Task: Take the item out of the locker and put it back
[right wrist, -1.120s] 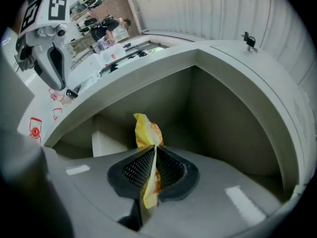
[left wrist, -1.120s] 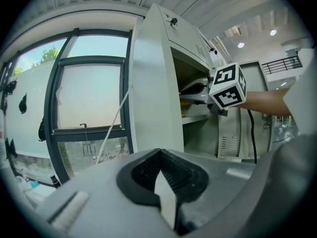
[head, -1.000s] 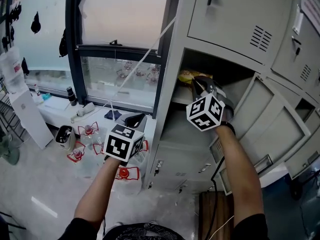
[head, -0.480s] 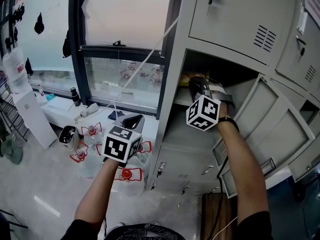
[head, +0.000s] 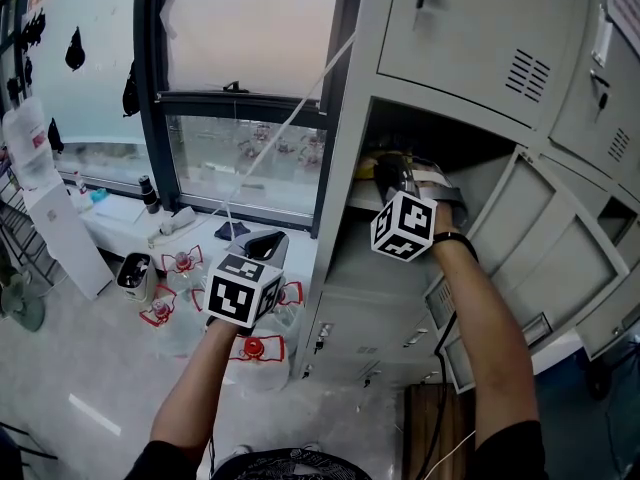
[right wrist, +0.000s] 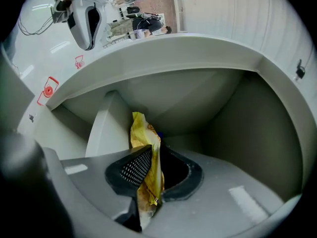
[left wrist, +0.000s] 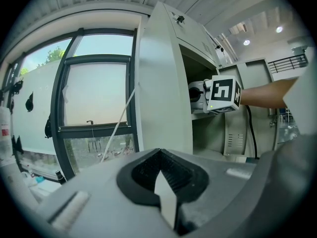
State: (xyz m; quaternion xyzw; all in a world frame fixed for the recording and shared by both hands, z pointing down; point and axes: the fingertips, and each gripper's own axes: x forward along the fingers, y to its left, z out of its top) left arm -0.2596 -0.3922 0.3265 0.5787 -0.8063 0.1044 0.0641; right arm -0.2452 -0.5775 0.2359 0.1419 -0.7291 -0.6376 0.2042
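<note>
A yellow snack packet (right wrist: 143, 133) stands on edge inside the open locker compartment (head: 440, 138); the head view shows only a sliver of this packet (head: 372, 158). My right gripper (right wrist: 151, 182) reaches into that compartment. Its jaws have just been opening, and the packet's near end still sits between them. It leans on the left pad, with a dark gap on its other side. In the head view the right gripper (head: 397, 175) is at the shelf's front edge. My left gripper (head: 268, 240) hangs outside the locker, shut on nothing (left wrist: 166, 192).
The compartment's door (head: 545, 243) swings open to the right, beside my right forearm. A shut locker door (head: 470, 28) is above. To the left are a window (head: 240, 158) and water jugs (head: 255, 348) on the floor.
The right gripper has rolled and pushed a little lower and deeper into the compartment, and less of the packet shows in the head view. The left gripper has stayed put.
</note>
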